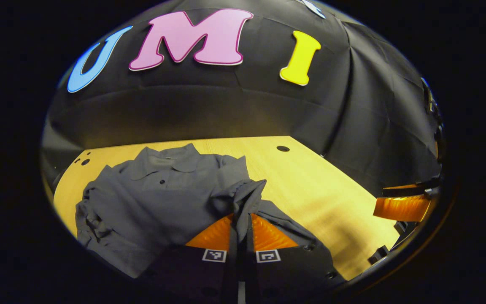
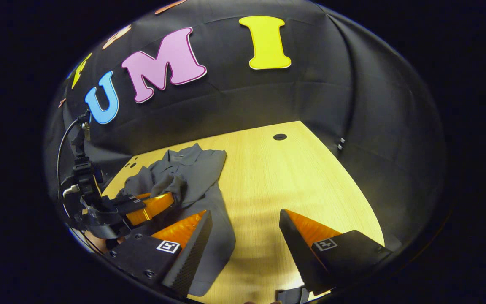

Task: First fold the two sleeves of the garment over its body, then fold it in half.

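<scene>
While my left claw (image 1: pixel 240 219) is squeezed tight on a bunched-up gray sleeve (image 1: pixel 245 194), the cloth sticks up between its two fingers and is lifted over the shirt. From the right gripper view I can see that left claw (image 2: pixel 165 198) too, off to one side, with the sleeve (image 2: pixel 171 182) pinched at its tip and a black cable behind it. My right claw (image 2: pixel 245 223) is wide apart and holds nothing; one finger (image 2: pixel 192 236) hangs over the shirt's near edge and the other over bare wood. The gray shirt (image 1: pixel 150 198) lies on the yellow wooden tabletop (image 1: pixel 310 181), collar (image 1: pixel 171 159) toward the black wall, its other sleeve (image 1: pixel 93 215) all crumpled at the side.
</scene>
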Demonstrator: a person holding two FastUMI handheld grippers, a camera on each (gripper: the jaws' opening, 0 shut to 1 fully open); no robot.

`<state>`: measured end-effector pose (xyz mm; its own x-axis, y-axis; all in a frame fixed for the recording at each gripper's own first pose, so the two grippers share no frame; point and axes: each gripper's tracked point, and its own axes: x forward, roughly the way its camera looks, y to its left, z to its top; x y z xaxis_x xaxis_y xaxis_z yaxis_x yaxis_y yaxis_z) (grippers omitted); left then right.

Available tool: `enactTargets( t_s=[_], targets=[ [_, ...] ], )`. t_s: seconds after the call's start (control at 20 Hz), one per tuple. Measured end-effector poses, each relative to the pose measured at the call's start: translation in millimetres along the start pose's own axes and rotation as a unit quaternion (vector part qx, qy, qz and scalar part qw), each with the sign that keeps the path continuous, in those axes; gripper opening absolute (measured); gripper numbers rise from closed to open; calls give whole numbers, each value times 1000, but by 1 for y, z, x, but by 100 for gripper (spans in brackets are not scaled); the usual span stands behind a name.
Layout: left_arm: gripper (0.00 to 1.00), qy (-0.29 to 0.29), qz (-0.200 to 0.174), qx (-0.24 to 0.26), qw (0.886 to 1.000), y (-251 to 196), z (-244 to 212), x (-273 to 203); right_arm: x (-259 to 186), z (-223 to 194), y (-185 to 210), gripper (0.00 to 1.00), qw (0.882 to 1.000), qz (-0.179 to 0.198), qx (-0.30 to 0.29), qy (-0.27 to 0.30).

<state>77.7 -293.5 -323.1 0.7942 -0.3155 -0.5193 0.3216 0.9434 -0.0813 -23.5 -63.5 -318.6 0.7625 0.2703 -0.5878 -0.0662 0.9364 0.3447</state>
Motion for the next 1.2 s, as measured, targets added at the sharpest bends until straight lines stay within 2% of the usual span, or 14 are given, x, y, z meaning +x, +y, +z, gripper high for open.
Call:
enactTargets(
  t_s=[0.1, 0.15, 0.2, 0.3, 0.35, 0.4, 0.45, 0.6, 0.9, 1.0, 1.05, 1.1, 1.2],
  targets=[
    [19, 13, -26, -6, 1000, -11, -14, 6, 1, -2, 3, 99, 1000, 3, 2, 2],
    [19, 20, -37, -12, 999, -17, -19, 6, 1, -3, 5, 99, 1000, 5, 3, 2],
    [26, 24, -42, -14, 999, -17, -23, 6, 1, -4, 8, 99, 1000, 7, 2, 4],
    [48, 26, -45, -16, 999, -18, -29, 3, 2, -6, 13, 99, 1000, 10, -1, 6],
    [68, 25, -47, -15, 998, -20, -29, 2, 2, -6, 15, 99, 1000, 11, -2, 7],
    [65, 22, -50, -13, 998, -21, -29, -1, 2, -6, 17, 99, 1000, 11, -2, 7],
    [75, 18, -53, -10, 998, -21, -26, -6, 3, -6, 19, 99, 1000, 12, -2, 7],
    [79, 10, -55, -13, 998, -21, -23, -21, 1, -6, 27, 99, 1000, 12, -4, 6],
    [80, -9, -42, -21, 999, 1, -13, -74, -4, -9, 48, 99, 1000, 19, -13, 9],
    [88, -19, -29, -15, 999, 23, -5, -93, -8, -11, 58, 99, 999, 26, -15, 11],
    [87, -25, -20, -12, 999, 35, -1, -103, -10, -12, 63, 99, 999, 30, -18, 14],
    [93, -30, -11, -10, 999, 49, 2, -113, -13, -14, 66, 99, 999, 32, -21, 16],
    [94, -38, 6, -7, 999, 77, 7, -131, -20, -19, 73, 99, 999, 34, -26, 22]
  ],
)
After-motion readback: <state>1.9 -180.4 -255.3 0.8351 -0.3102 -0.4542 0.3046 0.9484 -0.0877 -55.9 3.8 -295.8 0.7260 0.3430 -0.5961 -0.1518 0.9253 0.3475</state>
